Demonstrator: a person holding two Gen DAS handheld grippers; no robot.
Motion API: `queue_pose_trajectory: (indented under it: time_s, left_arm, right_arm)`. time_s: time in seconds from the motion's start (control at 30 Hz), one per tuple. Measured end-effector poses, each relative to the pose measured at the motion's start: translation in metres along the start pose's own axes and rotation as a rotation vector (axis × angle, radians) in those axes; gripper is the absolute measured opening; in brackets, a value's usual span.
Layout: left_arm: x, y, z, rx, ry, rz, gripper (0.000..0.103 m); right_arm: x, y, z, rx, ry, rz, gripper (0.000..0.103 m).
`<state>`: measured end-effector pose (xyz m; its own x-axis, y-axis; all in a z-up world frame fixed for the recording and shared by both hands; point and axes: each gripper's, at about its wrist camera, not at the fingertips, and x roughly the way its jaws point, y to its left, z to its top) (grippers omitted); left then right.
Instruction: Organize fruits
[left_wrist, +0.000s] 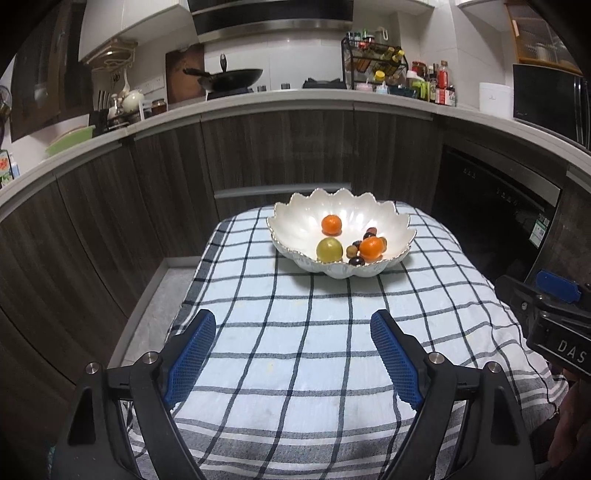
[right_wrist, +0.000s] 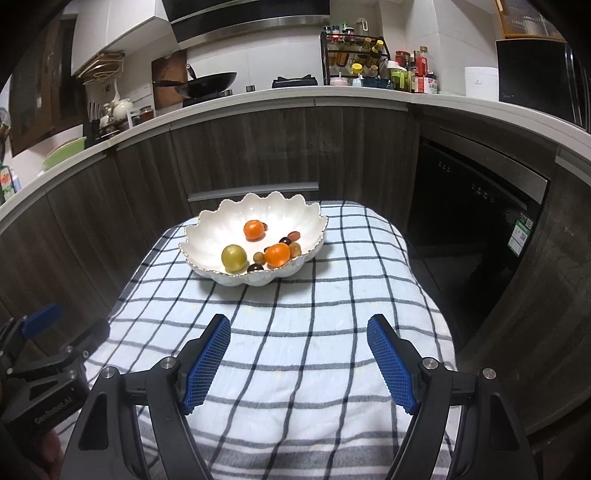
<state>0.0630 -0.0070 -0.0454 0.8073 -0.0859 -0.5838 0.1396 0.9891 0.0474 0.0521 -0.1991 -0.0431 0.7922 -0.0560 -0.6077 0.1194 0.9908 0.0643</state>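
A white scalloped bowl sits at the far end of a checked cloth. Inside lie two oranges, a yellow-green round fruit and several small dark and brown fruits. My left gripper hangs open over the near cloth, well short of the bowl, nothing between its blue pads. My right gripper is open too, empty, beside the left one. Each shows at the other view's edge.
The cloth covers a small table in front of dark wood cabinets. A dark oven front stands to the right. The counter above holds a wok, a spice rack and bottles. A strip of floor lies left of the table.
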Motion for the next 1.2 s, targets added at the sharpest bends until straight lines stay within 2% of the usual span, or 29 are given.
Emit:
queue_pose_trajectory:
  time_s: [0.5,1.2]
  left_arm:
    - [-0.021,0.001,0.000,-0.004,-0.052,0.001,0.087]
    - [-0.021,0.001,0.001,-0.004,-0.054,-0.001,0.087]
  right_arm:
    - [-0.023,-0.006,-0.002,0.010,-0.046,-0.038,0.077]
    - [-0.024,-0.011,-0.001,0.017,-0.045,-0.045,0.077]
